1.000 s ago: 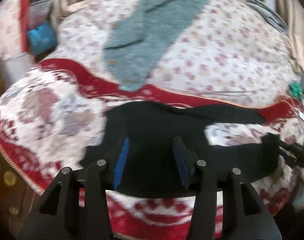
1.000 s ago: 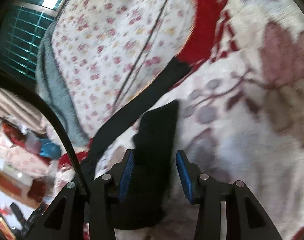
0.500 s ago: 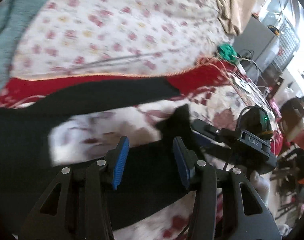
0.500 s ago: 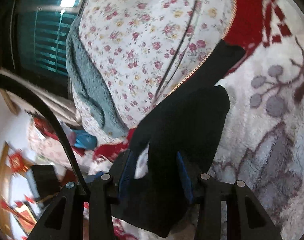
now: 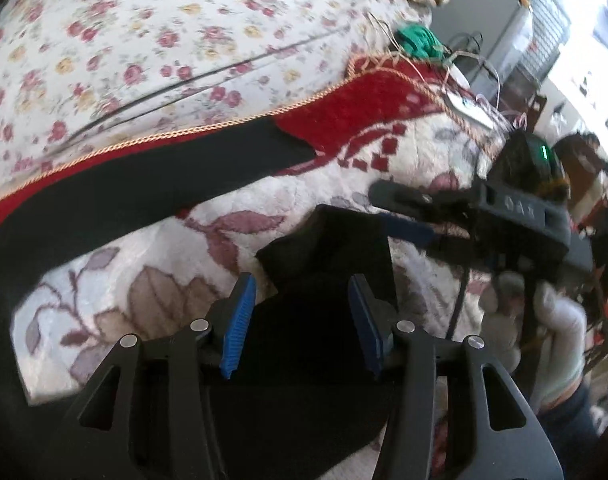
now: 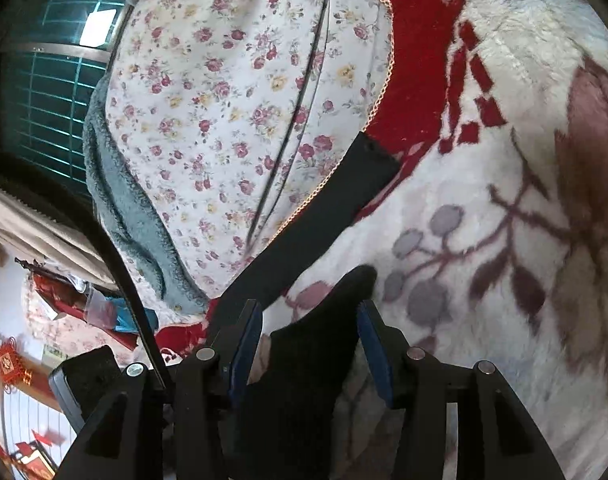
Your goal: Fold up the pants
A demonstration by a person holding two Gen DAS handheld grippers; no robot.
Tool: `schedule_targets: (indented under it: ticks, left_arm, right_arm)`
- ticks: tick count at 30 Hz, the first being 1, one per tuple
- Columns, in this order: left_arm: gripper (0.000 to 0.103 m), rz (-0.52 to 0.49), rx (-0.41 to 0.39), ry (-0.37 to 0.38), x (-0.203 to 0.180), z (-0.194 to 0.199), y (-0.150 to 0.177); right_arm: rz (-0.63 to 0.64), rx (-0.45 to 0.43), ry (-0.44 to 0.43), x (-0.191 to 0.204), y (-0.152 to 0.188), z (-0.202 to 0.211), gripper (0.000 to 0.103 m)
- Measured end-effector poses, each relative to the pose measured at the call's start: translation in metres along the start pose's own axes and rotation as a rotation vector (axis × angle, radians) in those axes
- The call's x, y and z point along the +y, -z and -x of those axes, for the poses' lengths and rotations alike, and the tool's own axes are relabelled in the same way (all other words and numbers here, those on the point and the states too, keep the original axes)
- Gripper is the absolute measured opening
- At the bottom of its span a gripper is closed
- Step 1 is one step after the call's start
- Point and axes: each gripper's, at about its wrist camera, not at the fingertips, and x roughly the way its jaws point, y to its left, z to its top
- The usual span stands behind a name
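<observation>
Since the earlier frames, the left gripper (image 5: 302,322) has swung across the bed from the waist region of the black pants (image 5: 327,248) toward the leg ends, and its view now takes in the right gripper (image 5: 407,216) at the right edge. Both sets of jaws have just been opening slightly, with black fabric between them.

Left gripper: blue pads (image 5: 238,326) stand at a moderate gap. A raised fold of the near trouser leg lies between them and extends forward. No clear pad contact on the cloth is visible; whether it is clamped cannot be told.

Right gripper (image 6: 309,340): blue pads (image 6: 373,350) also stand at a moderate gap. A bunched leg end (image 6: 331,316) rises between them, lying closer to the left pad, with open space beside the right pad. The grip cannot be confirmed.

Pants position: spread on the red and white patterned blanket (image 5: 152,276). The far leg (image 5: 156,184) runs flat as a long dark strip along the blanket's red border (image 5: 355,112), with its hem resting on that border. The near leg is lifted and creased at both grippers.

Surroundings: a floral sheet (image 5: 144,40) covers the bed beyond the blanket. A grey-blue fleece garment (image 6: 124,208) lies along the sheet's far edge in the right wrist view. A gloved hand (image 5: 543,328) grasps the right gripper's handle
</observation>
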Motion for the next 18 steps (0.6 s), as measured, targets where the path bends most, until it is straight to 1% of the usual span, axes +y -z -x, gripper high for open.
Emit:
schedule_targets:
  ticks: [3,4,6,7,8,9,10,11,12,13,14,15,16,18]
  left_arm:
    - [0.048,-0.055,0.023,0.008,-0.004,-0.009,0.003]
    - [0.048,-0.075,0.031,0.006,-0.005,-0.012,0.005]
    - [0.048,-0.103,0.041,0.001,-0.006,-0.018,0.008]
    - [0.048,-0.111,0.053,0.002,-0.006,-0.022,0.009]
    - [0.048,-0.108,0.068,0.007,-0.004,-0.026,0.011]
    - [0.048,-0.100,0.073,0.015,-0.002,-0.028,0.012]
    - [0.048,-0.085,0.064,0.029,0.001,-0.029,0.014]
    - [0.048,-0.078,0.057,0.036,0.003,-0.029,0.015]
    - [0.044,-0.083,0.057,0.042,0.003,-0.029,0.016]
    - [0.030,-0.103,0.058,0.031,0.002,-0.028,0.016]
    - [0.017,-0.119,0.054,0.029,0.000,-0.025,0.016]
    - [0.011,-0.125,0.053,0.055,-0.001,-0.021,0.016]
    - [0.008,-0.128,0.052,0.102,-0.002,-0.014,0.017]
    - [0.008,-0.159,0.012,0.137,-0.009,0.003,0.019]
  right_arm:
    - [0.125,0.094,0.085,0.010,-0.018,-0.016,0.048]
    - [0.170,0.147,0.126,0.014,-0.025,-0.027,0.048]
    - [0.215,0.220,0.183,0.013,-0.030,-0.041,0.048]
    - [0.242,0.273,0.195,0.013,-0.030,-0.052,0.048]
    - [0.257,0.295,0.192,0.011,-0.027,-0.055,0.048]
    - [0.281,0.303,0.187,0.012,-0.024,-0.057,0.044]
    - [0.325,0.293,0.177,0.017,-0.019,-0.058,0.027]
    - [0.363,0.272,0.180,0.020,-0.014,-0.056,0.023]
    - [0.381,0.248,0.194,0.022,-0.010,-0.053,0.018]
    - [0.379,0.228,0.198,0.023,-0.007,-0.047,0.015]
    - [0.363,0.203,0.194,0.023,-0.006,-0.039,0.014]
    - [0.344,0.171,0.190,0.023,-0.003,-0.028,0.012]
    - [0.326,0.135,0.184,0.024,0.000,-0.012,0.008]
    - [0.284,0.041,0.166,0.028,0.009,0.028,0.008]
